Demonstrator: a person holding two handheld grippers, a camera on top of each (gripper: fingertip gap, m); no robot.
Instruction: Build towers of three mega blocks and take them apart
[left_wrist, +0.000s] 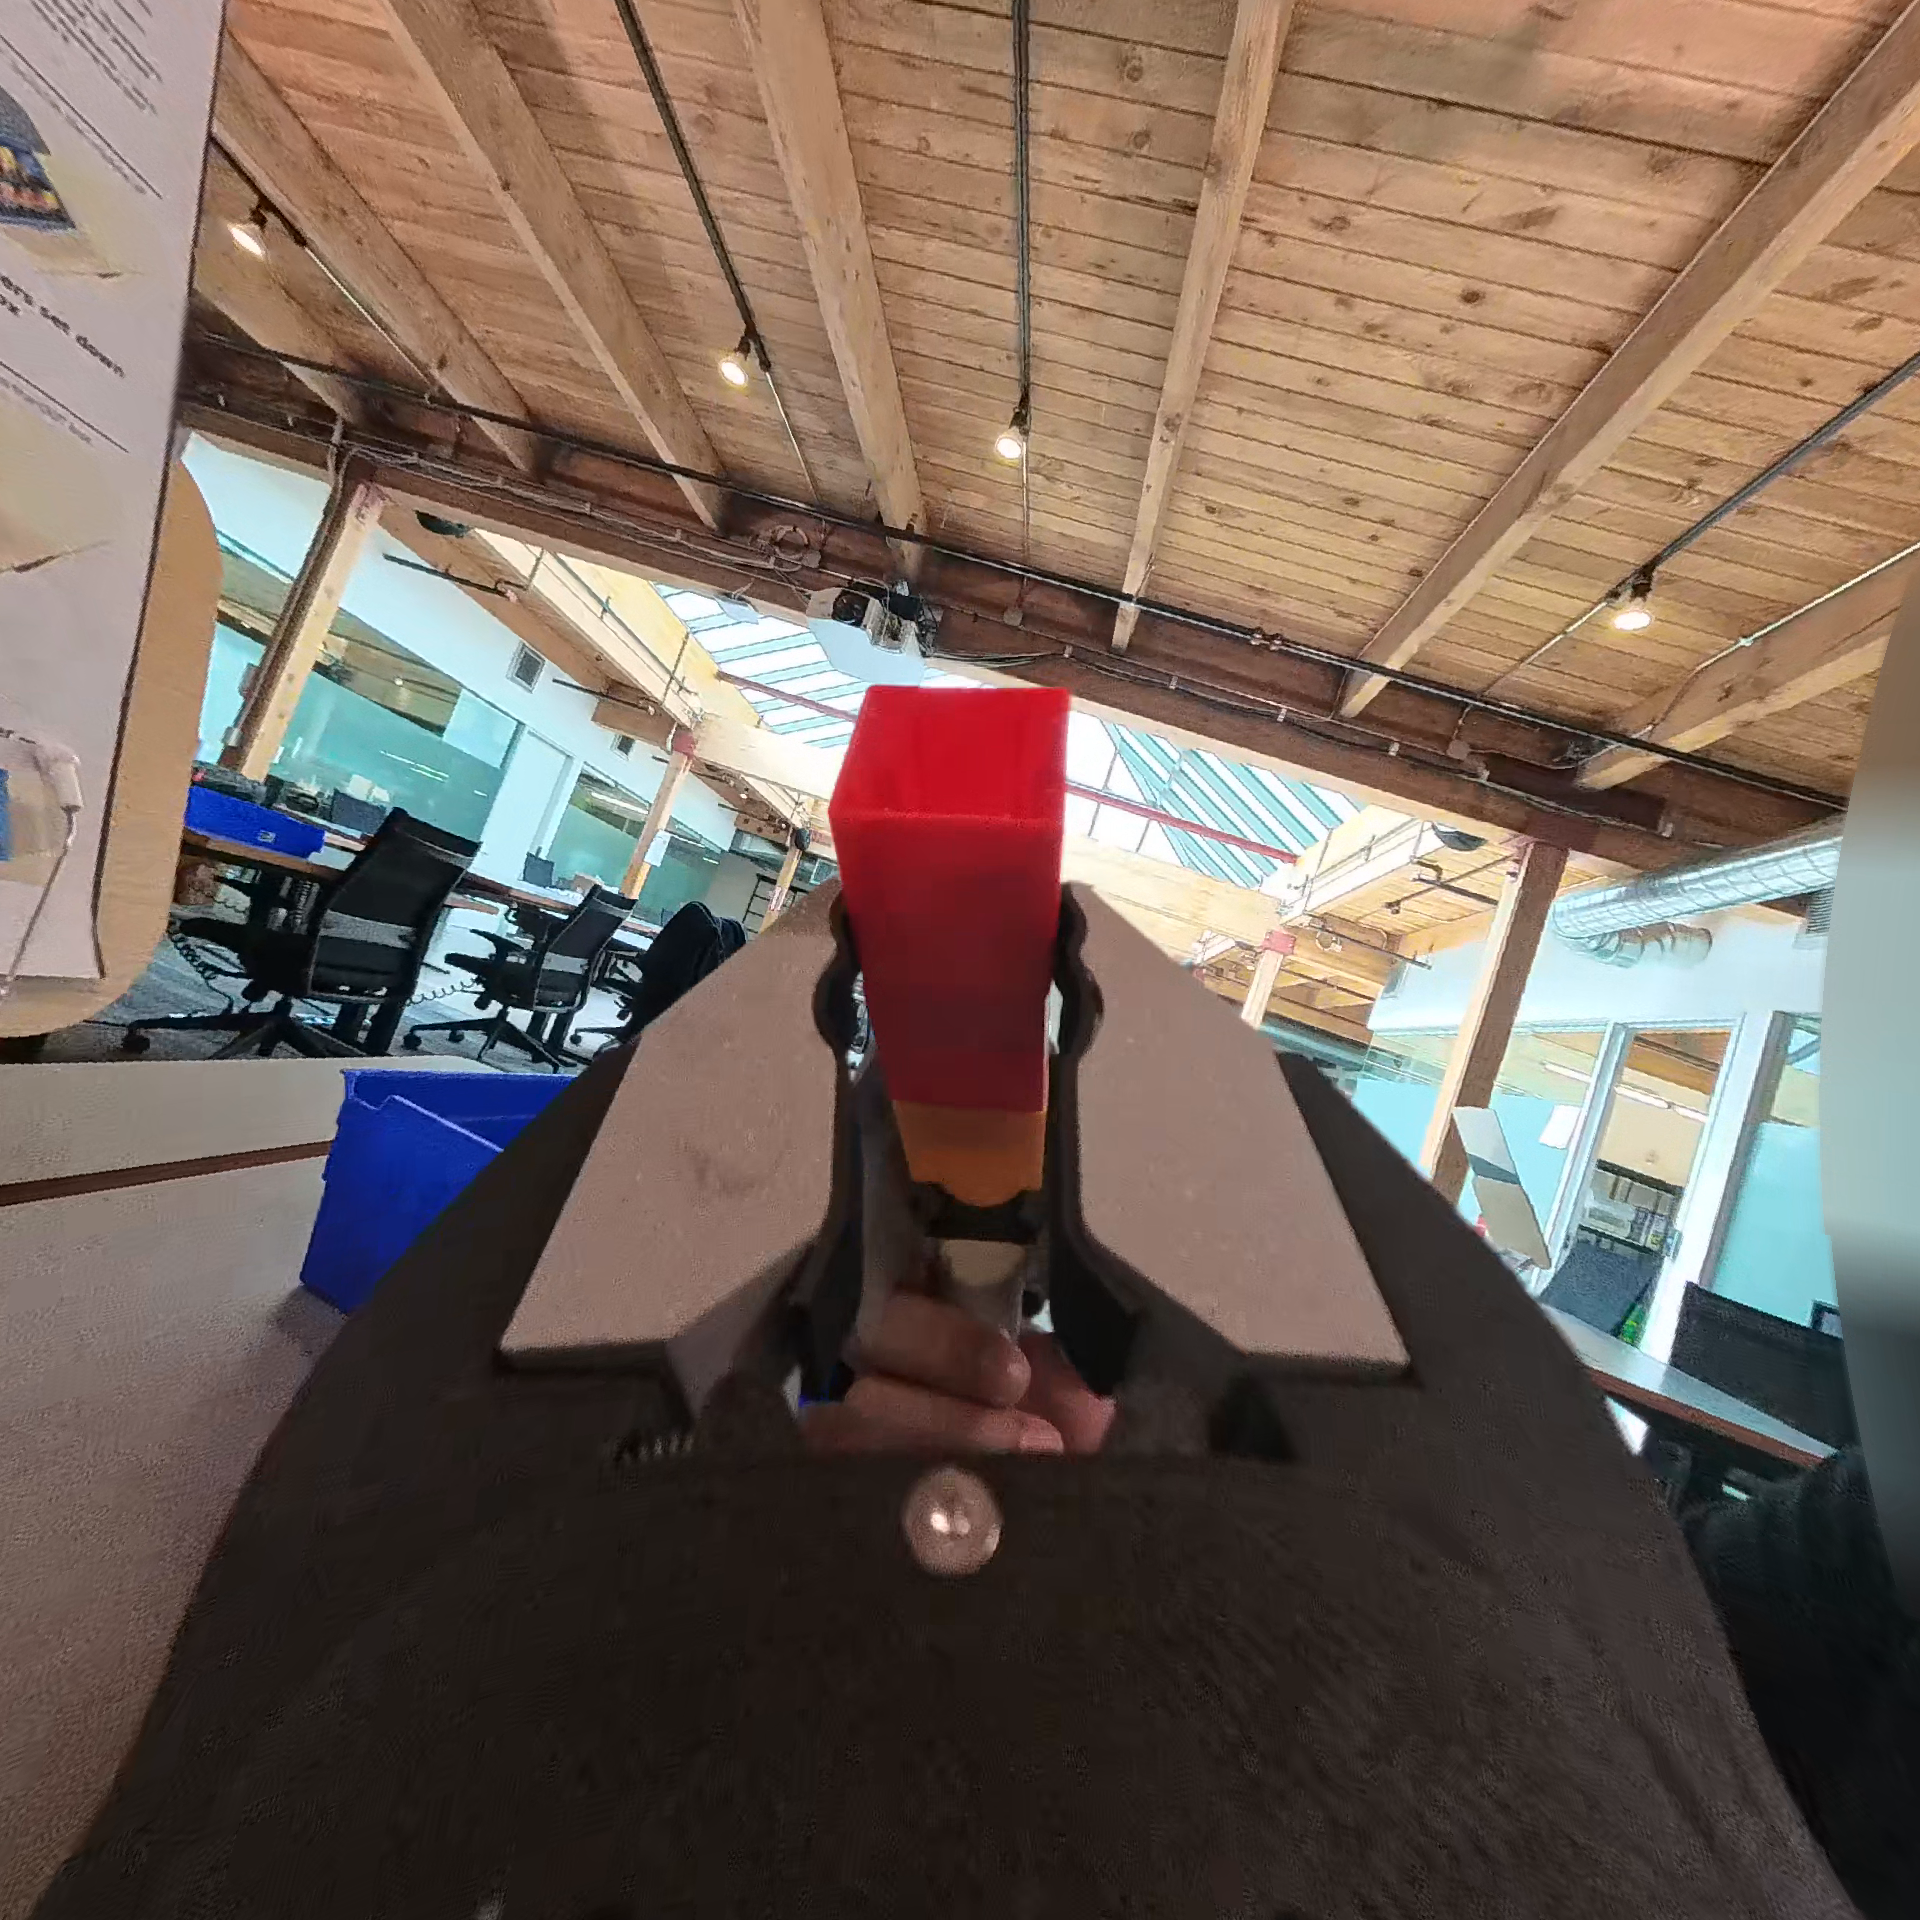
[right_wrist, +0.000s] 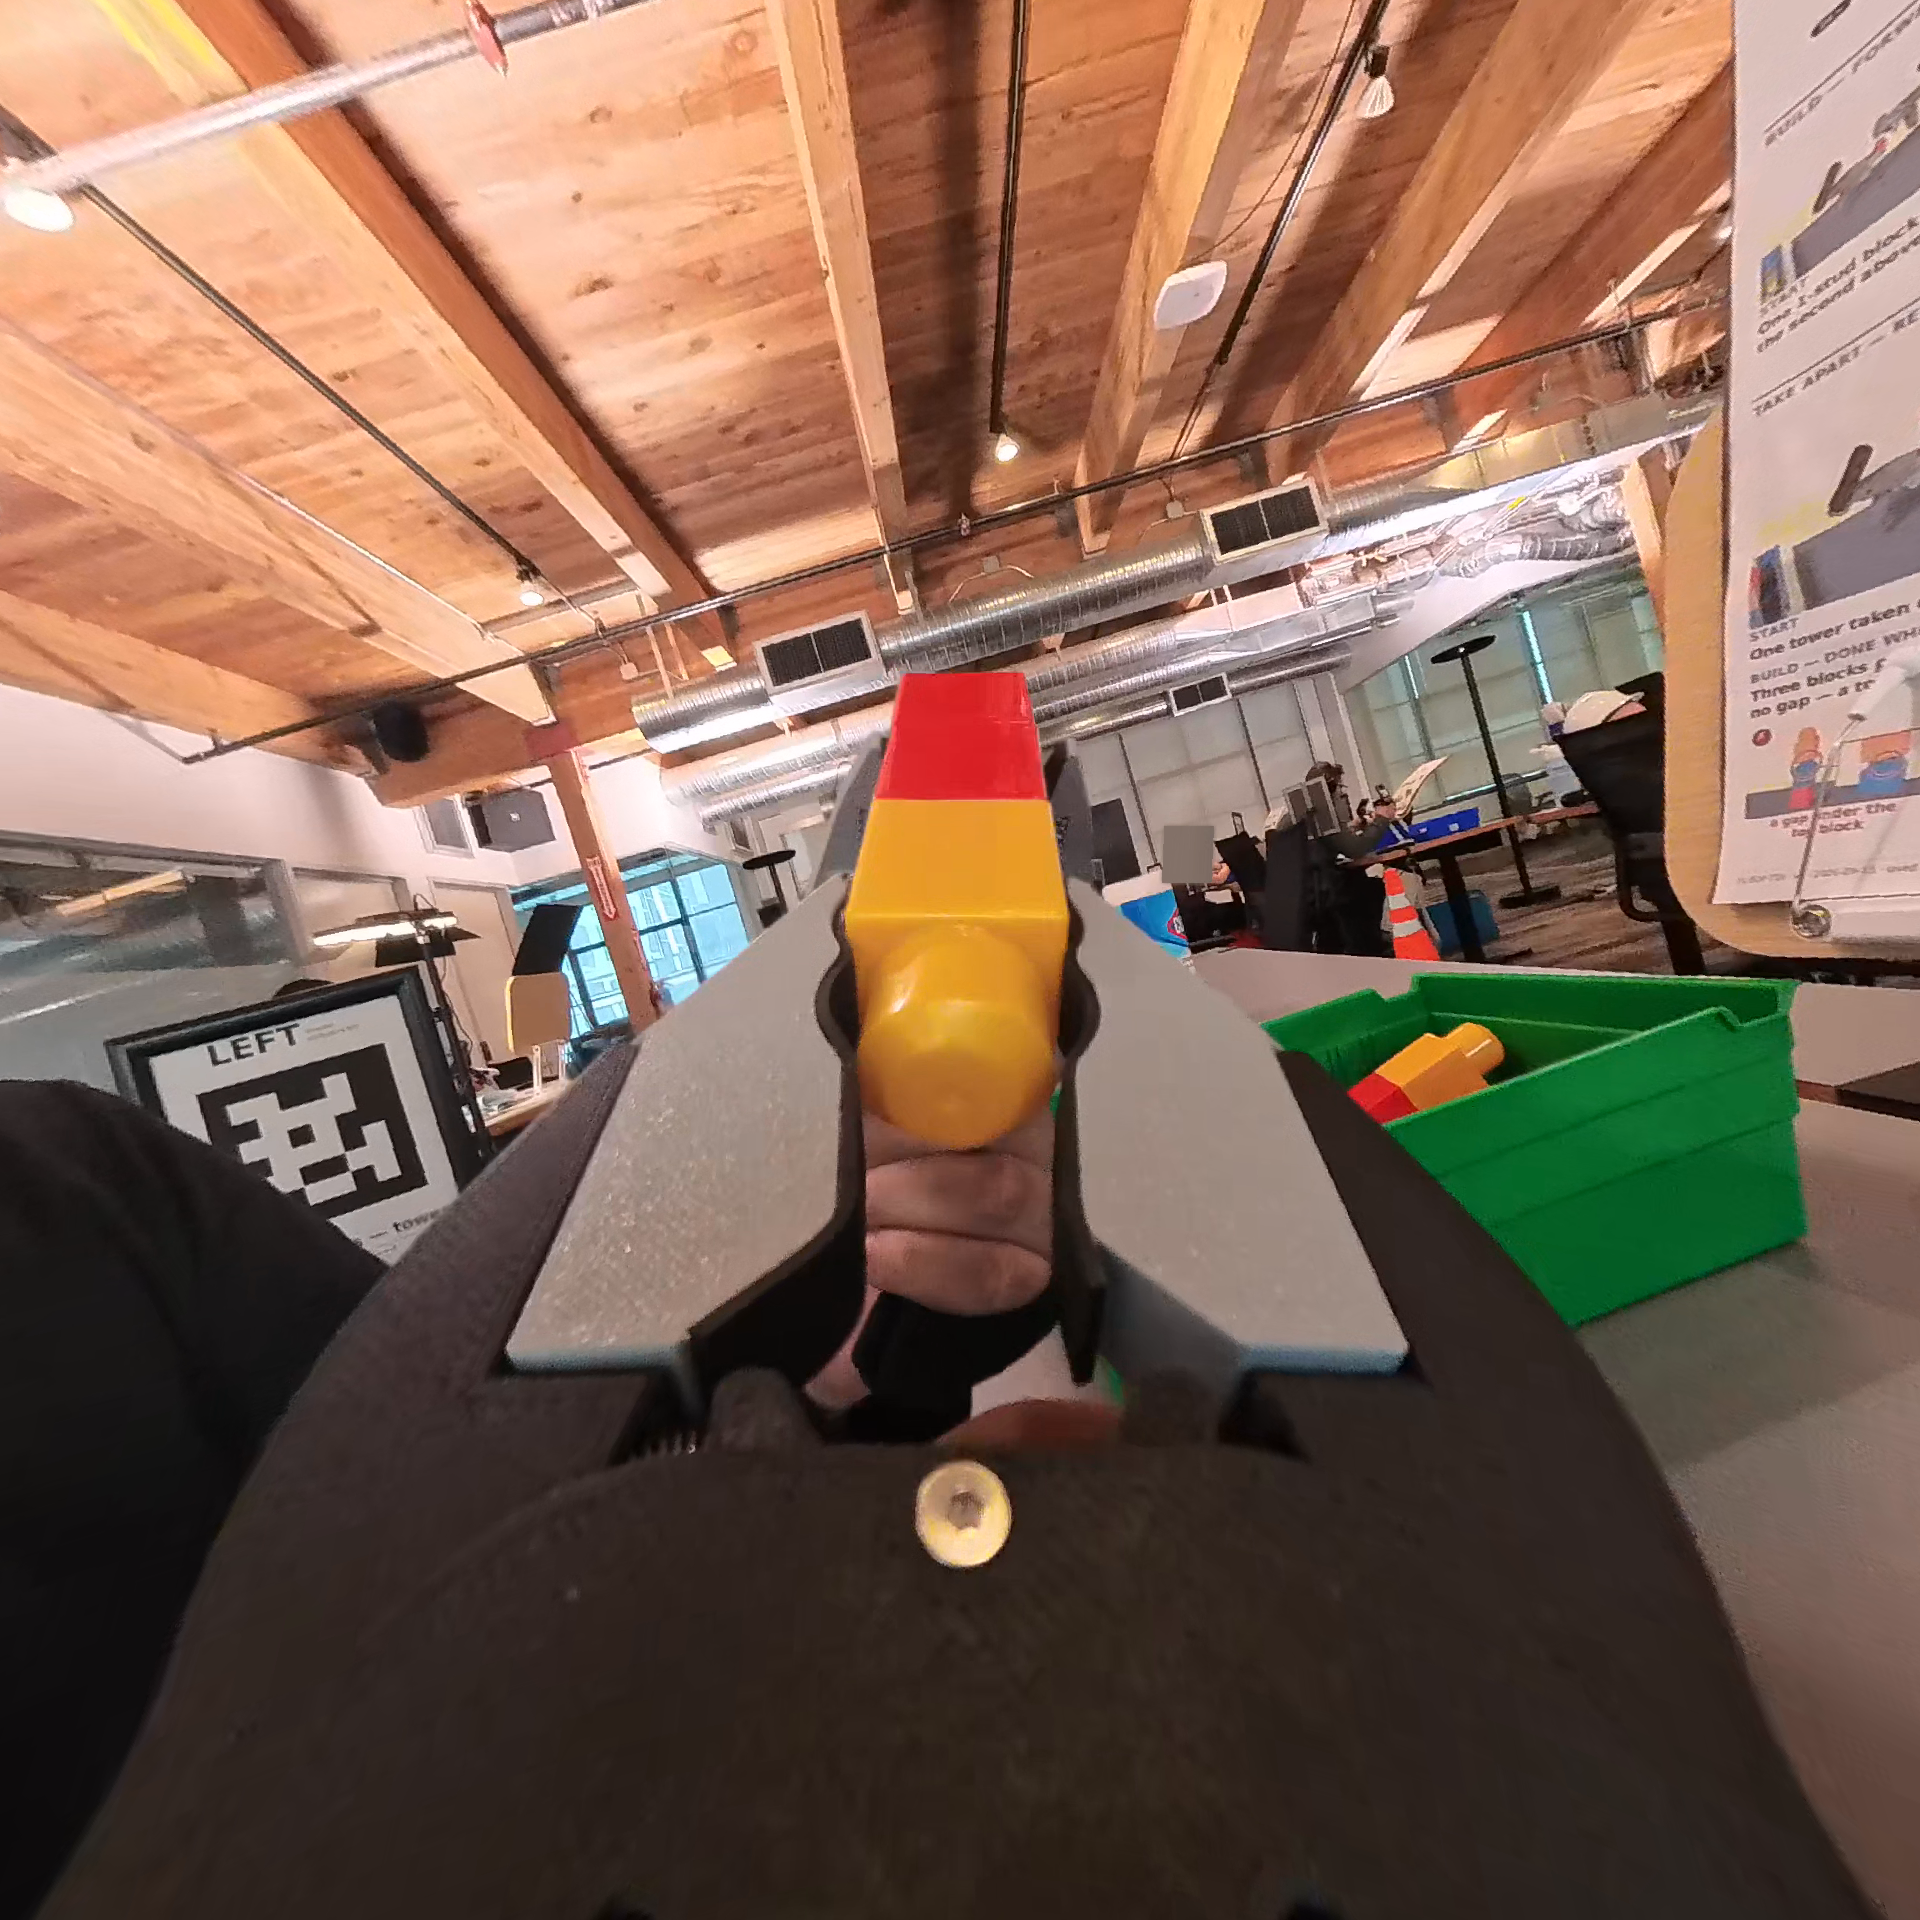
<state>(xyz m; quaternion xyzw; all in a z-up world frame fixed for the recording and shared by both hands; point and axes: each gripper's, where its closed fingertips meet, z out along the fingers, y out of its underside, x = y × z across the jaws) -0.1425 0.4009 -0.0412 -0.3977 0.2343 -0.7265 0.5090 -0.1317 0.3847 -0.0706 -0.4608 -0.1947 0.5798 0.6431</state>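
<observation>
Both claws are clamped on one short stack held up in the air between them, well above the desk (right_wrist: 1714, 1382). The left claw (left_wrist: 951, 935) pinches the red block (left_wrist: 951, 894), whose hollow underside faces away from it. The right claw (right_wrist: 961, 935) squeezes the yellow block (right_wrist: 956, 883), its stud aimed back at that claw's wrist. The stack's long axis runs straight from one claw to the other, so any separation looks like a pull along that line. A green bin (right_wrist: 1621, 1143) by the desk's far right edge holds another yellow-and-red pair (right_wrist: 1429, 1070).

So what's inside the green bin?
The green bin holds a yellow block with a red block joined to it, lying on their side. The bin's front wall hides whatever lies lower down.
</observation>
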